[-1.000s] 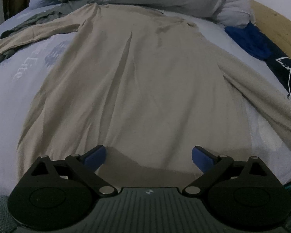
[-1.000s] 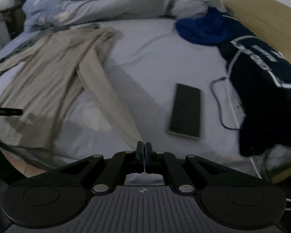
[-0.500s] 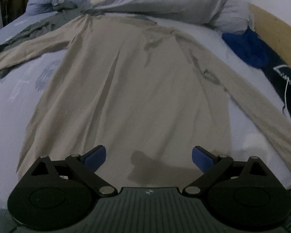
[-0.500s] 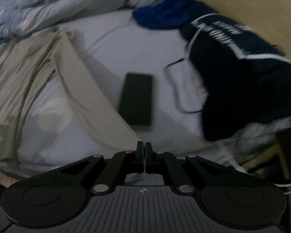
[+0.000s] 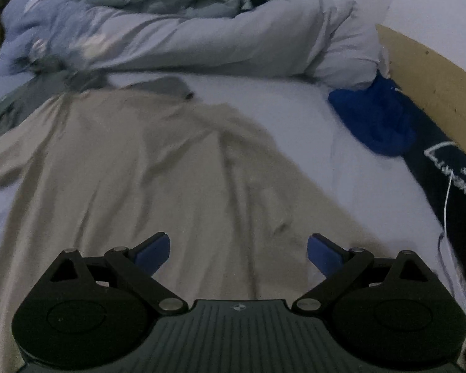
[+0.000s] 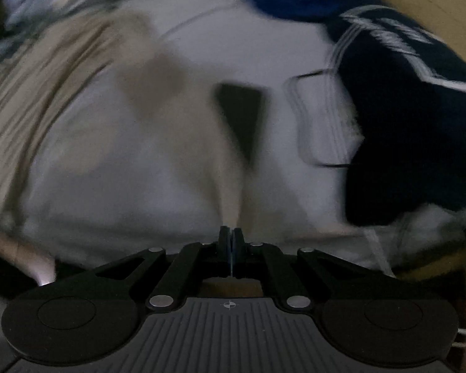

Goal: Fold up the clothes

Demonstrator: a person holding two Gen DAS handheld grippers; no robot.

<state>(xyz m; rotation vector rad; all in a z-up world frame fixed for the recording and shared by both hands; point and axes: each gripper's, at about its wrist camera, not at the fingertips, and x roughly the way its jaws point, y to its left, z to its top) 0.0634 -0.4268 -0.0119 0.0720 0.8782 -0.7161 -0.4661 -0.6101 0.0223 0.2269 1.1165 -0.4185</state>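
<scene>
1. The beige long-sleeved cotton top (image 5: 133,168) lies spread flat on the pale blue bed sheet (image 5: 310,143), its sleeve (image 6: 158,87) trailing toward a dark flat phone (image 6: 242,115).
2. Left hand-held gripper (image 5: 238,248) hovers over it, fingers spread, empty.
3. Right hand-held gripper (image 6: 232,242) is pressed together; blur hides whether it pinches the sleeve end.
4. Judged step: folding the sleeve inward; next needs a firm pinch.
</scene>
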